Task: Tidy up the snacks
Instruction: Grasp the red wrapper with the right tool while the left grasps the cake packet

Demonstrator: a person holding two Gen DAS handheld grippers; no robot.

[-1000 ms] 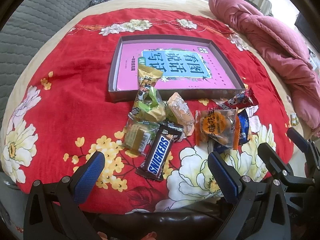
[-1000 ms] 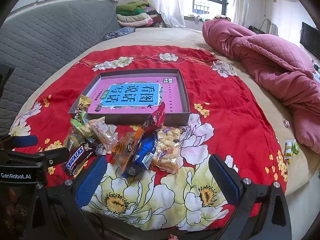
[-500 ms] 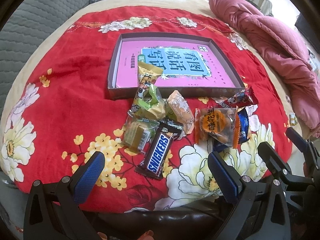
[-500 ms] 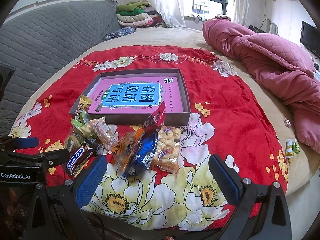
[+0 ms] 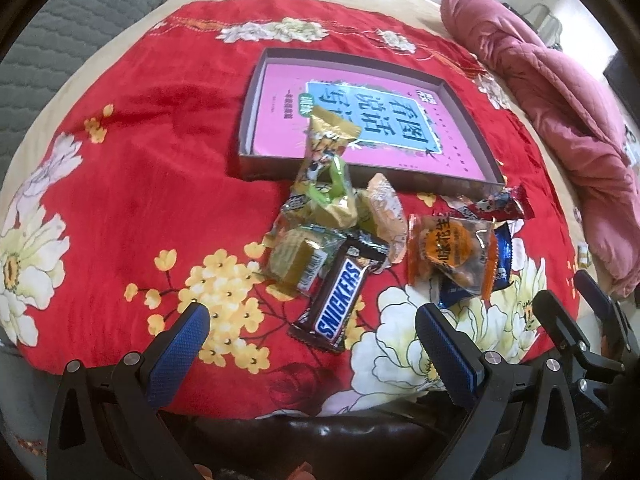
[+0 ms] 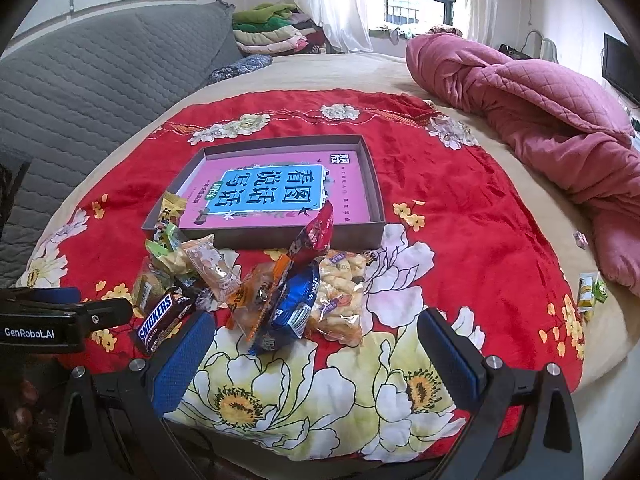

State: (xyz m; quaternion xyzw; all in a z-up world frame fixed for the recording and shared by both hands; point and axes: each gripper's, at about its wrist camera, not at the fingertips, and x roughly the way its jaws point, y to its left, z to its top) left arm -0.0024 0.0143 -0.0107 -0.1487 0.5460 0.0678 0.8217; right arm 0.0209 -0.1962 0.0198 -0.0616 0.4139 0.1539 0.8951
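Left wrist view: your left gripper (image 5: 312, 334) has tipped down and eased toward the snack pile since a second ago; the box (image 5: 256, 120) now sits higher and further right in this view, and the snacks fill more of it. Fingers wide apart, nothing between them, hovering over the near edge of the red floral cloth (image 5: 132, 184). Snickers bar (image 5: 340, 302) lies closest, angled, between the two fingertips' lines and beyond them. Green-wrapped cake (image 5: 298, 258) touches its far end. Gold-and-green packet (image 5: 326, 160) leans on the box's near wall. Pale orange packet (image 5: 384, 216) beside it. Orange peanut bag (image 5: 452, 254) lies over a blue packet (image 5: 502, 254); red packet (image 5: 500, 204) at the box's near right corner. No snack lies flat on the box's floor, which shows a pink book cover.

Right wrist view: your right gripper (image 6: 316, 350) has barely shifted; the scene matches the earlier frame. Fingers wide apart, empty, above the cloth's near edge. Cracker bag (image 6: 340, 292) is the rightmost of the pile, blue packet against it. Left gripper's arm shows at the left edge. Small yellow-green packet (image 6: 588, 292) lies off the cloth's right edge on the beige bed (image 6: 320, 74), near the pink quilt (image 6: 540, 116).
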